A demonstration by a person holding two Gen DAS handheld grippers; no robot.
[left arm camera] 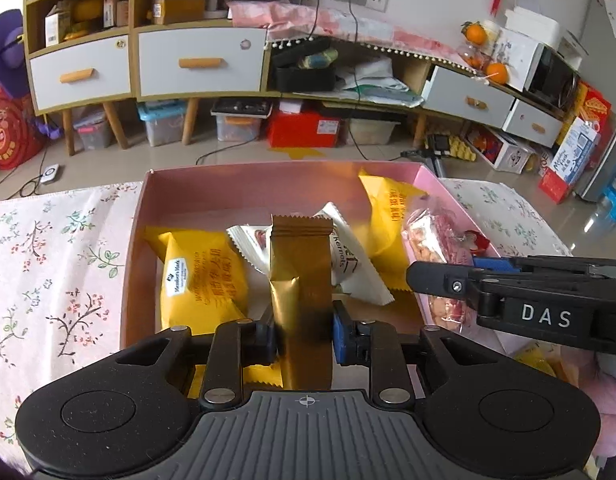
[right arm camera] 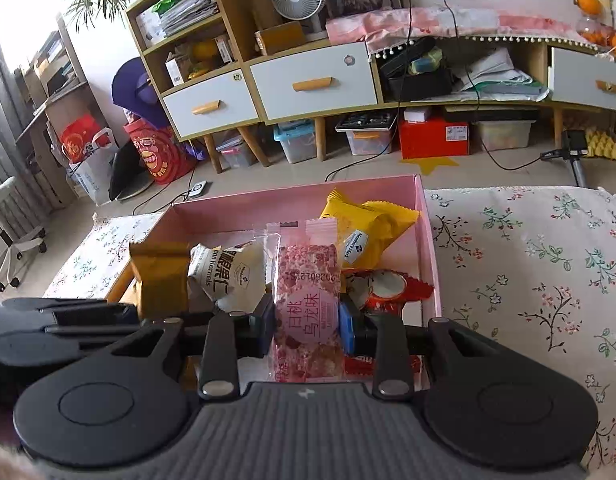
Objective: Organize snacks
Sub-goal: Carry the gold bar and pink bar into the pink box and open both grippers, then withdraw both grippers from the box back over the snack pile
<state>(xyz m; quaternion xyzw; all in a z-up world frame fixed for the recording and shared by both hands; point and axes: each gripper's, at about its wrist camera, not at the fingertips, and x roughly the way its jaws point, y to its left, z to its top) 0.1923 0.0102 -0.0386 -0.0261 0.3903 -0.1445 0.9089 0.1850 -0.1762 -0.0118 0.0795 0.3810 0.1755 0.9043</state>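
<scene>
A pink box (left arm camera: 243,184) stands on the flowered tablecloth and holds several snack packets. My left gripper (left arm camera: 303,336) is shut on a gold-brown packet (left arm camera: 301,280), held upright over the box's near side. My right gripper (right arm camera: 306,330) is shut on a pink clear-ended packet (right arm camera: 308,304) over the box's (right arm camera: 426,224) right part. Inside lie two yellow packets (left arm camera: 199,276) (left arm camera: 388,212), a white kernels packet (left arm camera: 344,256) and a red-and-white packet (right arm camera: 384,288). The gold-brown packet (right arm camera: 159,276) and the left gripper (right arm camera: 55,324) show at the left of the right wrist view.
The flowered cloth (right arm camera: 528,264) spreads to both sides of the box. My right gripper's arm (left arm camera: 528,292) crosses the box's right wall in the left wrist view. Beyond the table edge is floor, a cabinet with white drawers (left arm camera: 199,64) and storage bins (left arm camera: 163,124).
</scene>
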